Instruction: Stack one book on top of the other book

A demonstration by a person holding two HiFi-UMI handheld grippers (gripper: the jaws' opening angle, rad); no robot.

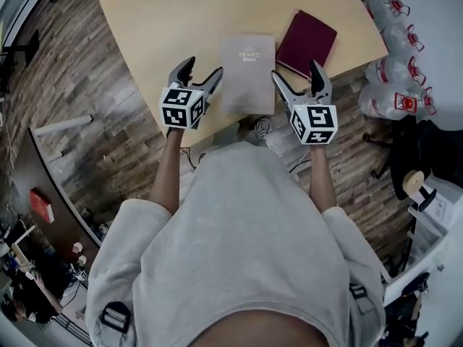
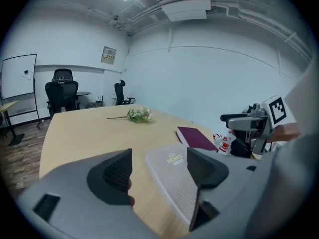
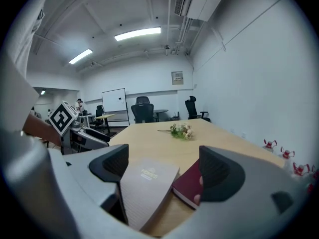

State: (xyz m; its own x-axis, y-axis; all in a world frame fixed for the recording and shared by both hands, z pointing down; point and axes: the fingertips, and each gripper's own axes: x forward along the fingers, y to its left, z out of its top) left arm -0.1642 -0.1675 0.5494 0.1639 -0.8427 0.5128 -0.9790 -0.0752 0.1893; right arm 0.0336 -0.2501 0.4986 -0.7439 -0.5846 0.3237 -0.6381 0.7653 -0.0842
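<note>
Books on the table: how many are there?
2. A grey book lies near the table's front edge; a maroon book lies to its right, slightly farther back. Neither is stacked.

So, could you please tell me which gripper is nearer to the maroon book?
Right. The right gripper hangs just short of the maroon book; the left gripper sits beyond the grey book.

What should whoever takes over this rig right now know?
Left hand-held gripper: open, empty, over the near edge of the table.
Right hand-held gripper: open, empty, also at that edge.
Grey book lies flat between them; maroon book lies flat to its right, farther back.
Done: nothing; neither book is gripped.
Left: grip one book and lay it on the other.
</note>
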